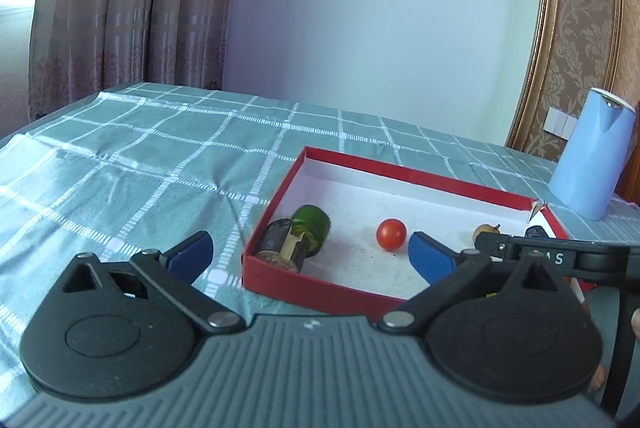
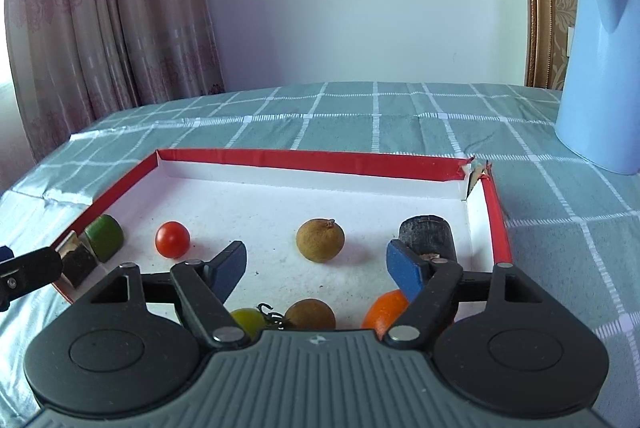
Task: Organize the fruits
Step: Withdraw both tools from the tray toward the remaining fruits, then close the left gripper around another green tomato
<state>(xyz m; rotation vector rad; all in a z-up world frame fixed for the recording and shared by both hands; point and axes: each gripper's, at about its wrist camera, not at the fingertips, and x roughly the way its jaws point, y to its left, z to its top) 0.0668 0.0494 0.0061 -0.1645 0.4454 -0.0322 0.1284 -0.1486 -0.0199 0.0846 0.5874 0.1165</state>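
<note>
**Both grippers hover open over the red tray**

The green checked cloth (image 2: 360, 116) covers the worktop, with bare cloth stretching left of and behind the shallow red cardboard tray with a white floor (image 2: 304, 162), whose far right corner is torn open. A tall pale-blue jug (image 2: 600, 76) stands well apart at the right.

The right gripper (image 2: 316, 268) hangs over the tray's near half, blue-padded fingers wide and holding nothing. The left gripper (image 1: 308, 252) straddles the tray's left wall, fingers wide too.

Inside lie a green cucumber chunk (image 2: 105, 237) and a dark cylindrical piece (image 2: 427, 234) against opposite walls, a brown round longan (image 2: 320, 240) mid-floor, and a small red cherry tomato (image 2: 172, 239) left of it.
</note>
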